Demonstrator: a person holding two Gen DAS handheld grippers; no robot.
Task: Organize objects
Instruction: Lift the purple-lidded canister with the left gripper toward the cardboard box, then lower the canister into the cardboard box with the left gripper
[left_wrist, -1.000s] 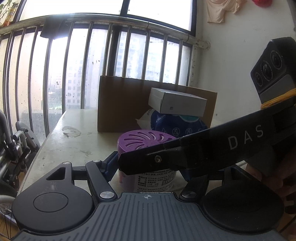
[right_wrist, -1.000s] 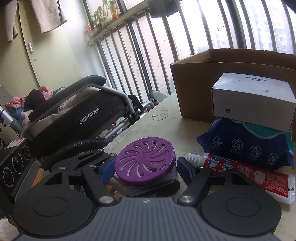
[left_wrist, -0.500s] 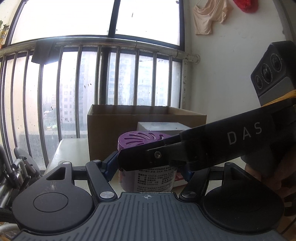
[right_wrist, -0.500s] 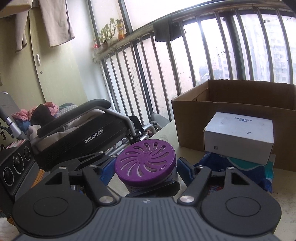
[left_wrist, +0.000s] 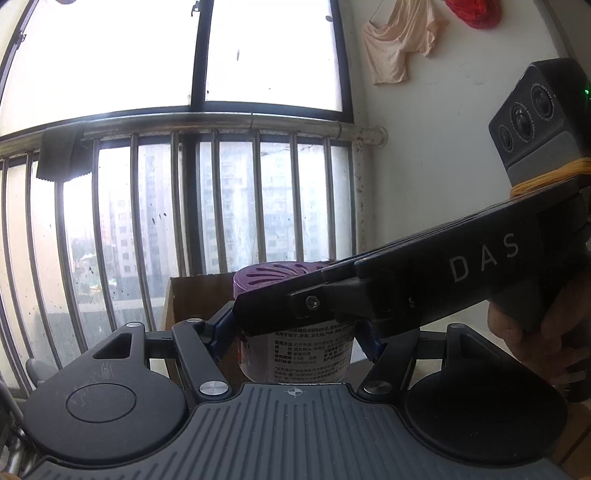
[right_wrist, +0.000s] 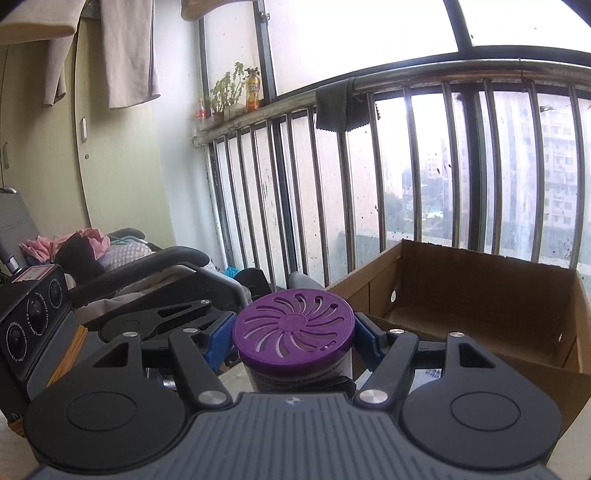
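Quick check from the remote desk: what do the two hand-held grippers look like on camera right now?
Both look alike. The left hand-held gripper and the right hand-held gripper have matte black linkage arms with silver pivot bolts, blue pads, round black discs and a ribbed grey base. The right unit's side reads "DAS" and carries a three-lens camera block strapped on with yellow bands.

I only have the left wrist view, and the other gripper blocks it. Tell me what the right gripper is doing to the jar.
Observer: The right gripper has the jar between its blue pads, at the purple lid. Its jaws are closing.
Operator: Describe the inside of the box.
Observer: The box is open on top, and the part of its floor that shows is bare.
Operator: Say what's left of the jar in the right wrist view.
Observer: A black wheelchair heaped with clothes.
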